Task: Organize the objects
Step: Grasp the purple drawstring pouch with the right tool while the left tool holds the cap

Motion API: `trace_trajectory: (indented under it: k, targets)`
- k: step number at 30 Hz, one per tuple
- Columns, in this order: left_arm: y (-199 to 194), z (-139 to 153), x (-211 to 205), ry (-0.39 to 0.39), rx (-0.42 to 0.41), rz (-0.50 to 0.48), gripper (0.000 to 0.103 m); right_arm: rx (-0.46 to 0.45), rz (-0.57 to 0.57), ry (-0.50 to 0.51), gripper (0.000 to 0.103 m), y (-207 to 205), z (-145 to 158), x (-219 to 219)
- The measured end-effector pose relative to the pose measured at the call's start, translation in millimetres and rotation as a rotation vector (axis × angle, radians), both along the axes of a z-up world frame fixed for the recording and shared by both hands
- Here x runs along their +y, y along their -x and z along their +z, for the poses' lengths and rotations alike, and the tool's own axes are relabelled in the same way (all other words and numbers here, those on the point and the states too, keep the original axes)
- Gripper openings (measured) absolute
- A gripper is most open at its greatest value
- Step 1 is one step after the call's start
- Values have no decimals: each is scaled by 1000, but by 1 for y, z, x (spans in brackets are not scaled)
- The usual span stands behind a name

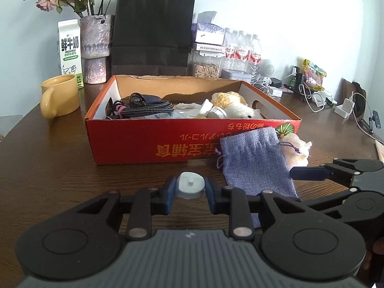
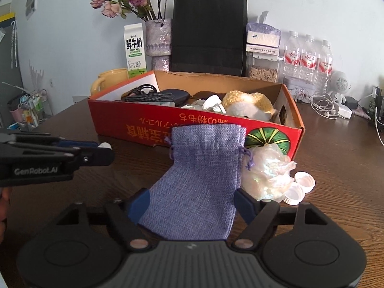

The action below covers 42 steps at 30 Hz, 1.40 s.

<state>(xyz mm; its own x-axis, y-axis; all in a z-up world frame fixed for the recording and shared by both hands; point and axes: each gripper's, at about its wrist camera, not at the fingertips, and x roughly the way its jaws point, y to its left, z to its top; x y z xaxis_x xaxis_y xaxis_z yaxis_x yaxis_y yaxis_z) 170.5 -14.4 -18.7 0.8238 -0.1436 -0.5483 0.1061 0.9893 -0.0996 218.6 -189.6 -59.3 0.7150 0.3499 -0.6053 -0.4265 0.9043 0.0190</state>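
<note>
Between the blue pads of the left tongs (image 1: 190, 193) sits a small white bottle cap (image 1: 190, 184), and the narrow jaws press on it from both sides, above the dark wooden surface (image 1: 60, 168). Just to the right of these tongs lies a purple cloth pouch (image 2: 201, 175), flat on the surface, with its drawstring end touching the front wall of the red cardboard box (image 1: 153, 141). The right tongs (image 2: 192, 204) stand wide open around the lower end of the pouch; whether the pads touch the cloth I cannot tell. Right of the pouch, near the right finger, lies a crumpled shiny wrapper (image 2: 268, 170), and beside it two more white caps (image 2: 300, 187). Ahead of both tongs, the box holds a coiled black cable (image 1: 146, 108) on its left side and a plush toy (image 1: 232, 105) on its right side. Left of the box stands a yellow mug (image 1: 61, 96).
</note>
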Motion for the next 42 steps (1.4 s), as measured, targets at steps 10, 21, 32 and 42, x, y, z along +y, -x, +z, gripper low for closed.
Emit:
trace_trajectory:
  k: [10, 21, 32, 42]
  targets:
    - [-9, -3, 11, 26, 7, -11, 28, 30, 1, 26, 85, -14, -12, 18]
    - [-15, -10, 14, 39, 27, -23, 28, 35, 15, 22, 102, -16, -18, 19]
    - [-10, -10, 13, 39, 23, -18, 28, 26, -8, -19, 85, -16, -16, 11]
    - [1, -6, 12, 39, 12, -14, 28, 9, -19, -7, 67, -13, -15, 8]
